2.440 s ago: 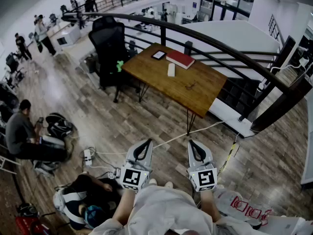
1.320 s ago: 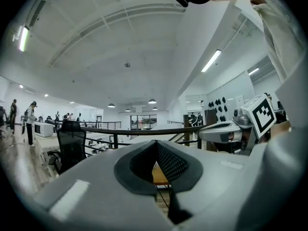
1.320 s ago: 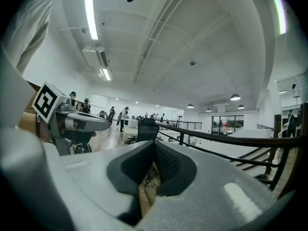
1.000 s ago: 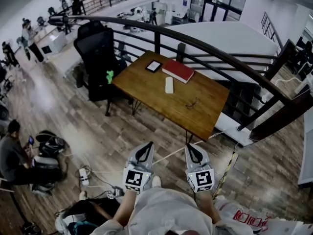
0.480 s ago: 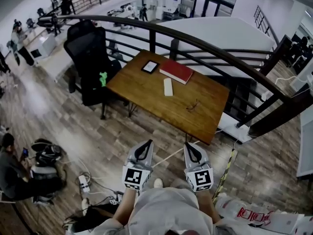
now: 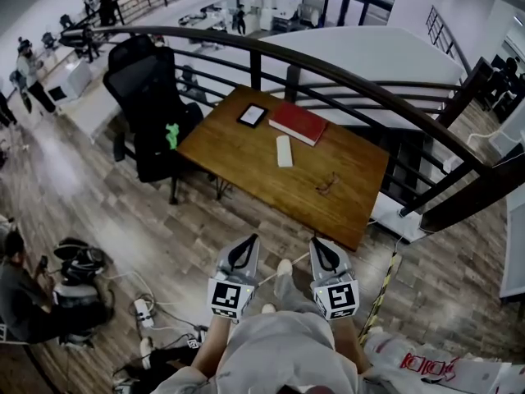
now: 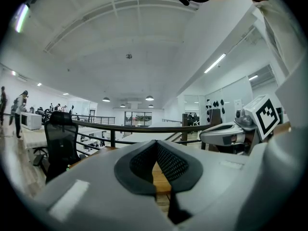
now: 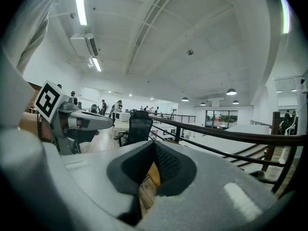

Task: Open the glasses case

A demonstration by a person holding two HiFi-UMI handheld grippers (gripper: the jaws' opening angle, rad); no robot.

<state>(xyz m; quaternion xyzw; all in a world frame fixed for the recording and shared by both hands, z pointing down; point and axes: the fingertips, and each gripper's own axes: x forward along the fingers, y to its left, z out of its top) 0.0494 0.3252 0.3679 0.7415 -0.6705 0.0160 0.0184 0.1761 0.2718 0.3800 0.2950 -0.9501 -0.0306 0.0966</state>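
Risk: left gripper point(image 6: 248, 241) and right gripper point(image 6: 317, 245) both clenched empty; arriving shut would shove white oblong glasses case point(image 6: 284, 150) across brown wooden table point(image 6: 238, 150).

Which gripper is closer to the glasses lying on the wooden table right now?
Right. The right gripper hangs short of the table, almost straight in line with the glasses; the left gripper is level with it but farther left. Neither touches them.
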